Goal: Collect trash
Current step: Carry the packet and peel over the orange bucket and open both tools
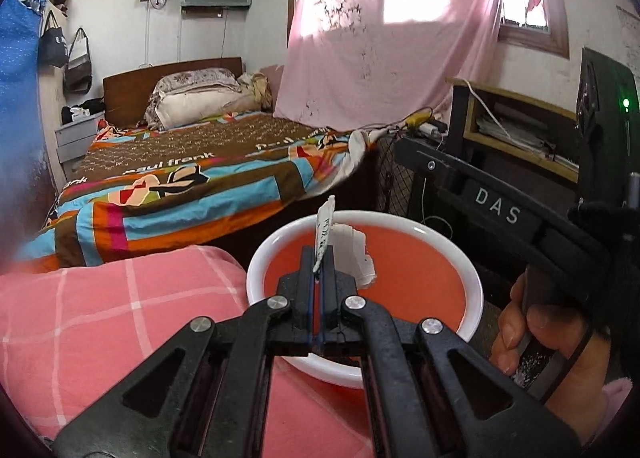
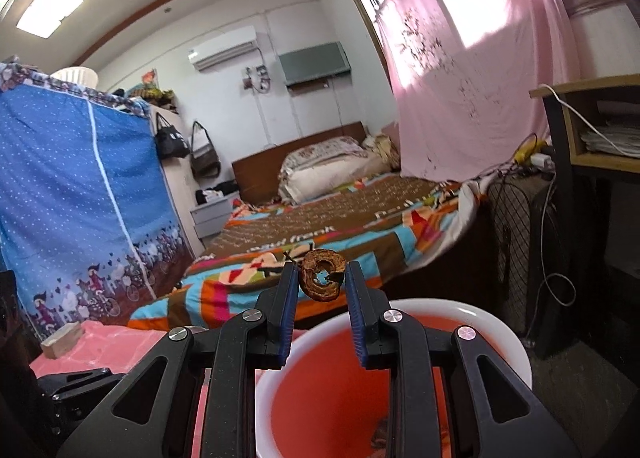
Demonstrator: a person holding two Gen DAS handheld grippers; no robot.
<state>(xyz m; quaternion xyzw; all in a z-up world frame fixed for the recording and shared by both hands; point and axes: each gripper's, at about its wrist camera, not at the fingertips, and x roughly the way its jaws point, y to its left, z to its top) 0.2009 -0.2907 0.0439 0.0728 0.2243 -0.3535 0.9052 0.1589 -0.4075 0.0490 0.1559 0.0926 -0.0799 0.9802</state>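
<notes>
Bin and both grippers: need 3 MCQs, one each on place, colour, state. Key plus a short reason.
1. Where is the left gripper?
A. over the bed
B. over the bin
C. at the window

2. The bin's inside is
A. blue
B. black
C. red

3. The right gripper is
A. shut on a curled brown peel
B. open and empty
C. shut on a bag

Key:
1 B, the left wrist view shows the white rim under the gripper, which pinches a paper scrap.
2 C, red lining under a white rim.
3 A, the peel sits between the blue pads.
</notes>
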